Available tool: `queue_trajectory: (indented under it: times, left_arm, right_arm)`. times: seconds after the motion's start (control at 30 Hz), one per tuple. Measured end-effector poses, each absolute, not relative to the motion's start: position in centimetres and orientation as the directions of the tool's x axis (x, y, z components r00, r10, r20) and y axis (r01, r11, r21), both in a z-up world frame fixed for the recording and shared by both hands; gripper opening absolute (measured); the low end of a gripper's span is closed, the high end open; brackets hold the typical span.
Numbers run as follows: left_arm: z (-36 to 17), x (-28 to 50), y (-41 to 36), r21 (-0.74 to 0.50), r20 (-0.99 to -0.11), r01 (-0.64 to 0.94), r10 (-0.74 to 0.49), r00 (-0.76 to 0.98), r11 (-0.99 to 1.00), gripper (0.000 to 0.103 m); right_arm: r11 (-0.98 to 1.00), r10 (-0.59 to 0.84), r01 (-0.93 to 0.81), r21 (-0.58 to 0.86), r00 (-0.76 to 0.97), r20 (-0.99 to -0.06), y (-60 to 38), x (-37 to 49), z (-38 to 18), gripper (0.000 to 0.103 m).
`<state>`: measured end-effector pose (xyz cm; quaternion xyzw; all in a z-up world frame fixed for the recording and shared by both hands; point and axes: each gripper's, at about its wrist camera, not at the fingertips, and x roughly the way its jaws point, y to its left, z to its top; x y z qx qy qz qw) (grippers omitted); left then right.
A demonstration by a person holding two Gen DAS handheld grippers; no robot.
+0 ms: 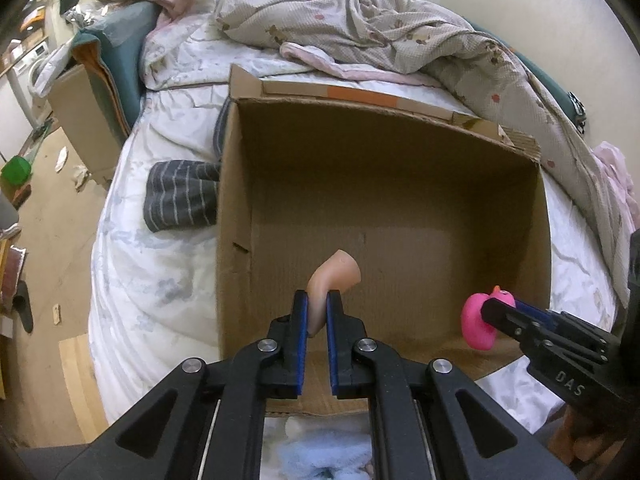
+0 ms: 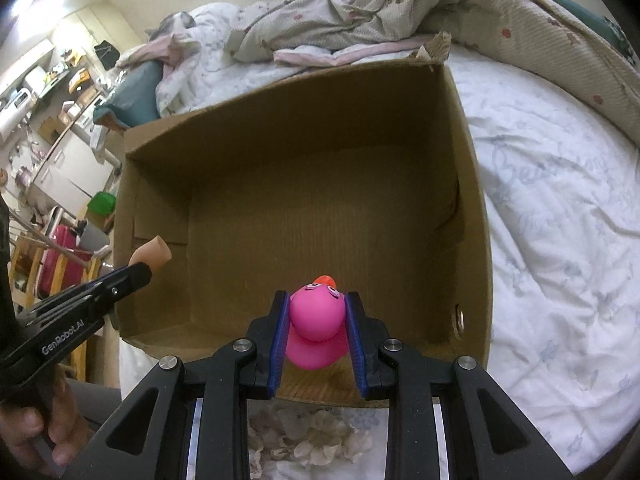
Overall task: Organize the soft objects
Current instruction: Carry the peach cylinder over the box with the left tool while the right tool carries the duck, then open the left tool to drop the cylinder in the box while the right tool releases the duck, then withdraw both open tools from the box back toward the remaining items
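An open cardboard box (image 1: 384, 160) (image 2: 280, 128) stands on the bed, nothing lying on its floor. My left gripper (image 1: 317, 300) is shut on a bent, flesh-coloured soft piece (image 1: 334, 272) and holds it over the box's near left part. From the right wrist view the same piece (image 2: 152, 254) pokes out of that gripper at the box's left wall. A pink rubber duck (image 2: 316, 320) with an orange beak sits squeezed between the blue pads of my right gripper (image 2: 316, 300), above the box's near edge. The duck (image 1: 478, 320) also shows at the right.
A striped grey sock (image 1: 180, 196) lies on the white bedsheet (image 1: 160, 280) left of the box. A crumpled floral blanket (image 1: 380, 28) covers the bed's far side. A blue fluffy thing (image 1: 320, 456) lies below my left gripper. A hand (image 2: 36, 436) grips the left handle.
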<state>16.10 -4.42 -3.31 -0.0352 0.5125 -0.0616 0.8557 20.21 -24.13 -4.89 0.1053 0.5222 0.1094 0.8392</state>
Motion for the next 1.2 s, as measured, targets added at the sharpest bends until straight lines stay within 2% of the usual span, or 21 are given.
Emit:
queue_trajectory:
  times: [0.63,0.77,0.9,0.97,1.0,1.03,1.07,1.17,1.2]
  left_arm:
    - [-3.9,16.0,-5.3,-0.09,-0.883,0.085,-0.119,0.453,0.992,0.016]
    - [-3.8,16.0,-5.3,-0.098,-0.884,0.08,-0.124,0.45,0.992,0.03]
    - [-2.9,15.9,-5.2,-0.09,-0.868,0.079,-0.117,0.482,0.993,0.032]
    - [-2.6,15.8,-5.2,-0.075,-0.86,0.072,-0.101,0.5,0.995,0.032]
    - [-2.5,15.8,-5.0,-0.08,-0.858,0.071,-0.105,0.503,0.994,0.032]
    - [-2.4,15.7,-4.9,-0.088,-0.857,0.069,-0.111,0.504,0.994,0.032]
    - [-2.2,15.7,-4.8,-0.099,-0.853,0.064,-0.118,0.508,0.993,0.032]
    - [-1.8,15.4,-4.8,-0.112,-0.839,0.077,-0.136,0.527,0.991,0.034]
    - [-1.7,15.4,-4.8,-0.109,-0.835,0.081,-0.136,0.533,0.991,0.047]
  right_arm:
    - [0.954,0.296,-0.068,0.292,0.377,-0.878,-22.8,20.8,-6.5,0.029]
    - [0.951,0.304,-0.066,0.302,0.37,-0.878,-23.0,20.7,-6.6,0.029]
    - [0.943,0.321,-0.042,0.331,0.377,-0.869,-23.4,20.7,-6.5,0.03]
    - [0.941,0.324,-0.038,0.337,0.394,-0.86,-23.6,20.7,-6.2,0.035]
    - [0.944,0.314,-0.036,0.328,0.407,-0.858,-23.7,20.6,-5.9,0.055]
    - [0.947,0.302,-0.03,0.32,0.427,-0.852,-23.8,20.6,-5.6,0.08]
    - [0.948,0.294,-0.023,0.318,0.45,-0.843,-23.9,20.5,-5.2,0.084]
    - [0.948,0.284,-0.015,0.319,0.494,-0.822,-24.3,20.4,-4.3,0.084]
    - [0.945,0.288,-0.011,0.327,0.499,-0.817,-24.4,20.4,-4.1,0.084]
